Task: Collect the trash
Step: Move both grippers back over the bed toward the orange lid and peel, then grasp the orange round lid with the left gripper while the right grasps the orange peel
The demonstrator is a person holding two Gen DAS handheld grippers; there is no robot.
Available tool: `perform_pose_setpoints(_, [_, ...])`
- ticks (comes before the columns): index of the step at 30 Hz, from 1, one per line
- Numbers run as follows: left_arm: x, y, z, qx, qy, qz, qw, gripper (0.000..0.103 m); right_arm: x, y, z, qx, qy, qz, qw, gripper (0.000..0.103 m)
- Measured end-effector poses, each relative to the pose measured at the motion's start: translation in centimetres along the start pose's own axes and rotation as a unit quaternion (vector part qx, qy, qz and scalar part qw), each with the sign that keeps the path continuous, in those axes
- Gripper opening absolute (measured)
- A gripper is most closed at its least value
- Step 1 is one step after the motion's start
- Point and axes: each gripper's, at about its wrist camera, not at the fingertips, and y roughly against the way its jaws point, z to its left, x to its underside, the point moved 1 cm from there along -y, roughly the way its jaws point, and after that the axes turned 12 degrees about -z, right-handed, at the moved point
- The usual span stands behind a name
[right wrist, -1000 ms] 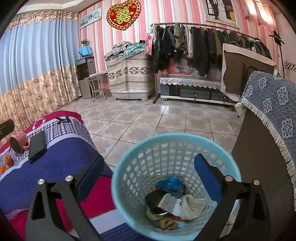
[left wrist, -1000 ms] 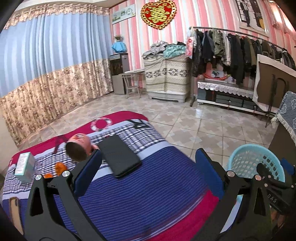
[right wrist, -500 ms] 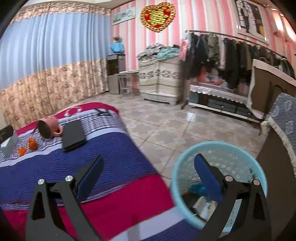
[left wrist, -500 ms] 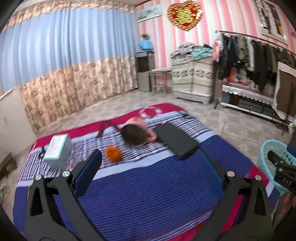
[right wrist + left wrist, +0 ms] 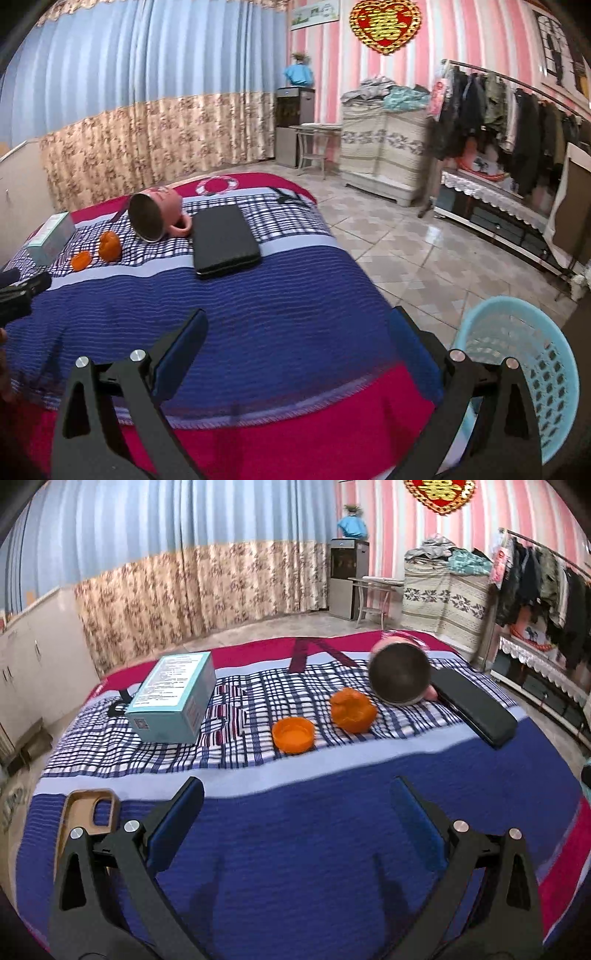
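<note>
Two orange peel pieces lie on the checked part of the cloth: a cup-shaped one [image 5: 293,734] [image 5: 81,260] and a crumpled one [image 5: 352,709] [image 5: 109,246]. My left gripper [image 5: 295,805] is open and empty, hovering over the blue stripes a little short of them. My right gripper [image 5: 295,332] is open and empty too, above the table's near right edge. The light blue trash basket [image 5: 524,373] stands on the floor at the right of the right wrist view.
A teal box [image 5: 173,698], a tipped pink mug [image 5: 400,672] [image 5: 155,216] and a flat black case [image 5: 472,710] [image 5: 223,240] lie on the table. A wooden-rimmed object [image 5: 86,812] sits near left. Tiled floor, clothes rack [image 5: 509,110] and furniture lie beyond.
Both grippers swung left, away from the basket and toward the table. The left one now faces the orange peels; the basket has slid to the right wrist view's edge.
</note>
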Motion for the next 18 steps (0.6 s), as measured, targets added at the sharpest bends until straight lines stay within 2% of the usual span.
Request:
perform_pose_setpoints(5, [-1.2,-3.2,0.0,-0.018,-0.019,-0.003,0.9997,0.097,-0.2,-2.7,1.2,-0.02,-0.01,0.019,1.0,0.096])
perform_pose_setpoints(9, [-1.2,-6.8,0.8,-0.004,-0.005,0.043,0.9991,0.093,0.0,-4.8,3.0,-0.041,-0.003,0.041,0.998,0.096])
perform_pose_setpoints(12, [-0.8,-9.0,1.3,0.012,0.014,0.077,0.9969,0.079,-0.2,-6.5,5.0,-0.062,-0.001,0.054,0.997,0.096])
perform_pose_setpoints(13, [-0.6,-9.9,1.5,0.021,0.023,0.092,0.9953,0.068,-0.3,-7.1,5.6,-0.07,-0.002,0.058,0.996,0.096])
perform_pose_setpoints(15, [-0.6,-10.3,1.7,0.023,0.028,0.092,0.9952,0.059,-0.7,-8.2,7.1,-0.087,0.0,0.065,0.994,0.096])
perform_pose_setpoints(16, [-0.7,-10.2,1.7,0.033,0.03,0.086,0.9953,0.046,-0.9,-8.7,8.0,-0.093,0.002,0.066,0.994,0.096])
perform_pose_setpoints(17, [-0.6,-10.2,1.6,0.043,0.03,0.085,0.995,0.039,-1.1,-9.2,9.0,-0.101,0.006,0.067,0.993,0.096])
perform_pose_setpoints(18, [-0.5,-9.9,1.6,0.044,0.028,0.082,0.9953,0.039,-1.3,-9.5,9.7,-0.106,0.009,0.067,0.992,0.096])
